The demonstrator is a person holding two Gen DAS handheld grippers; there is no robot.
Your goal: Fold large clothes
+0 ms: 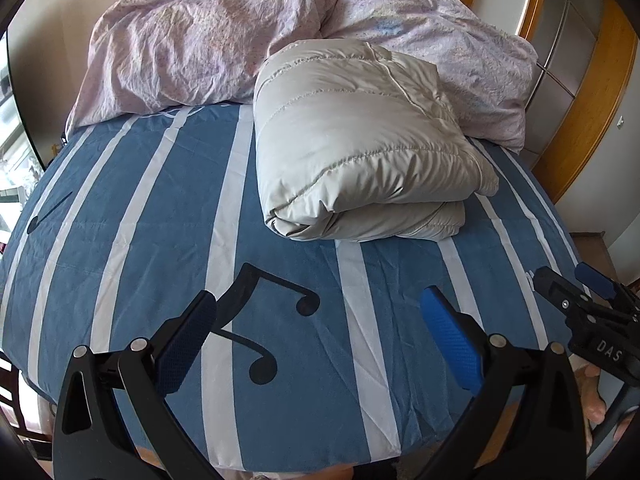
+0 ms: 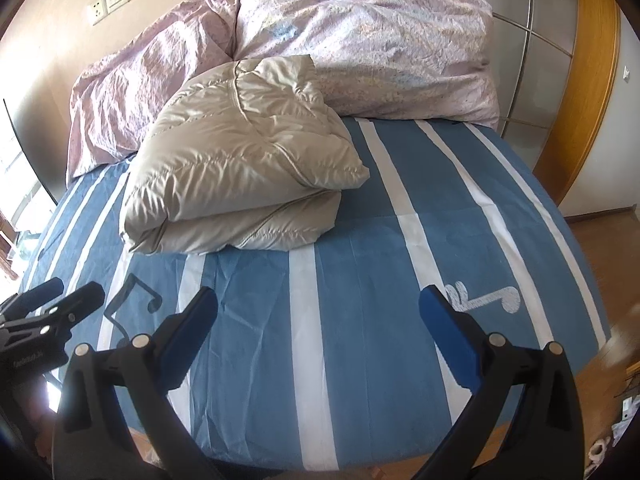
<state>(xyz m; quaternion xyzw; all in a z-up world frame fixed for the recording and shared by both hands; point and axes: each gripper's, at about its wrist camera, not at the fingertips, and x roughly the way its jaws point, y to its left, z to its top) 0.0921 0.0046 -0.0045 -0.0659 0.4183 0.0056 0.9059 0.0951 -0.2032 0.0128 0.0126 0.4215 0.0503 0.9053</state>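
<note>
Folded jacket (image 1: 360, 152) rests against pink duvet (image 1: 192, 48) (both grippers gaping, apart).

Lighting: daylight, bright, entering from the window (image 1: 12, 152) at the far left, which is blown out. Sheen on the folded jacket (image 1: 360, 140); soft shadow beneath its near edge on the bed sheet (image 2: 360, 280). Focus: sharp centrally. Distortion: strong fisheye bowing, dark vignette at corners. My fingers (image 1: 450, 340) show slight glare.
</note>
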